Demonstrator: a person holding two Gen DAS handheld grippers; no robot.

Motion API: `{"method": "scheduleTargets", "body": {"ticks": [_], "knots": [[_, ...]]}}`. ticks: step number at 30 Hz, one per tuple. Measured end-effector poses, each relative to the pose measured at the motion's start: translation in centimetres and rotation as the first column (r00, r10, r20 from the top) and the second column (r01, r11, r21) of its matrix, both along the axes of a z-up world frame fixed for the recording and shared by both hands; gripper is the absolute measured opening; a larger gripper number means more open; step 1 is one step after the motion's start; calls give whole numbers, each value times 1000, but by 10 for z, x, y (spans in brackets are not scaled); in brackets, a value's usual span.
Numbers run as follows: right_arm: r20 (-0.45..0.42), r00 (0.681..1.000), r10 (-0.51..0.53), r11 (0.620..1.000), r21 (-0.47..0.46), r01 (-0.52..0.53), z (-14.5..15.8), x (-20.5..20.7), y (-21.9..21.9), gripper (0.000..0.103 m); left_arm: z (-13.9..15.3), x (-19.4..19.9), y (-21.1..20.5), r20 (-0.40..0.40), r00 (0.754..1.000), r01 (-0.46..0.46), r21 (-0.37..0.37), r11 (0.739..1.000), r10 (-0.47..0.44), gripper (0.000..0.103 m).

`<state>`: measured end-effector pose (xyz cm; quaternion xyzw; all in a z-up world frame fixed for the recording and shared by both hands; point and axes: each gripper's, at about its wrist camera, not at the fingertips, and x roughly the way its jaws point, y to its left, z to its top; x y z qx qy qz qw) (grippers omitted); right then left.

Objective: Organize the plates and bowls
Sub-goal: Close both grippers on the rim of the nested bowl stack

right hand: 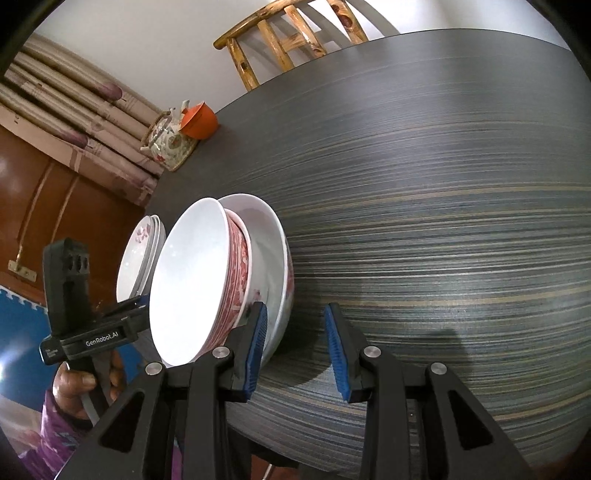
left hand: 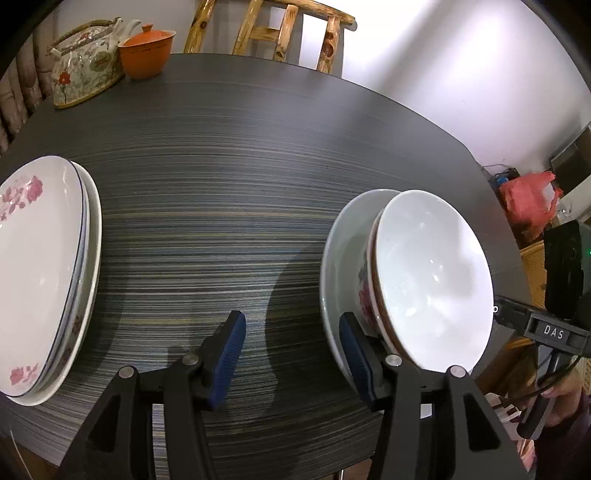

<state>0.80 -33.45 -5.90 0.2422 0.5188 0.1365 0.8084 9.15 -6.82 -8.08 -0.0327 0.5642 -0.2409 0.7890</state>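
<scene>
A stack of plates (left hand: 40, 273) with pink flowers lies at the left of the dark striped table (left hand: 229, 166). A stack of bowls (left hand: 424, 280), white inside with a red pattern outside, sits at the right. My left gripper (left hand: 291, 354) is open and empty between the two stacks, its right finger beside the bowls. In the right wrist view the bowls (right hand: 199, 280) are at the left with the plates (right hand: 138, 254) behind them. My right gripper (right hand: 295, 350) is open and empty, its left finger close to the bowl stack's outer rim.
A flowered teapot (left hand: 83, 62) and an orange lidded cup (left hand: 147, 50) stand at the table's far left corner. A wooden chair (left hand: 273, 29) stands behind the table. A red bag (left hand: 528, 199) lies off the table to the right.
</scene>
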Motion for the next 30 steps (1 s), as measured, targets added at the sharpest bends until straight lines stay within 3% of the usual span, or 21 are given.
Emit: {"method": "scheduleTargets", "body": {"ticks": [3, 8, 10, 13, 17, 20, 30], "knots": [[-2, 1000, 11, 1000, 0, -11, 0, 2, -1, 31, 1, 1, -9, 26, 1000, 9, 29, 1000, -10, 52], [-16, 1000, 14, 1000, 26, -14, -3, 4, -5, 31, 5, -2, -21, 44, 998, 42, 22, 999, -43, 27], [-20, 1000, 17, 999, 29, -16, -4, 6, -5, 31, 9, -6, -30, 82, 994, 69, 51, 996, -73, 12], [-28, 999, 20, 999, 42, -19, -6, 8, -6, 30, 10, -9, -34, 111, 991, 60, 76, 995, -68, 12], [-13, 999, 42, 997, 68, -41, -4, 10, -3, 12, 10, -12, -30, 122, 991, 53, 80, 995, -62, 12], [0, 999, 55, 998, 14, -55, 1, 11, 4, 12, 10, -15, -34, 128, 990, 49, 88, 995, -60, 12], [-4, 999, 36, 999, 22, -36, 1, 7, 6, 13, 12, -26, -36, 129, 991, 24, 101, 995, -37, 12]]}}
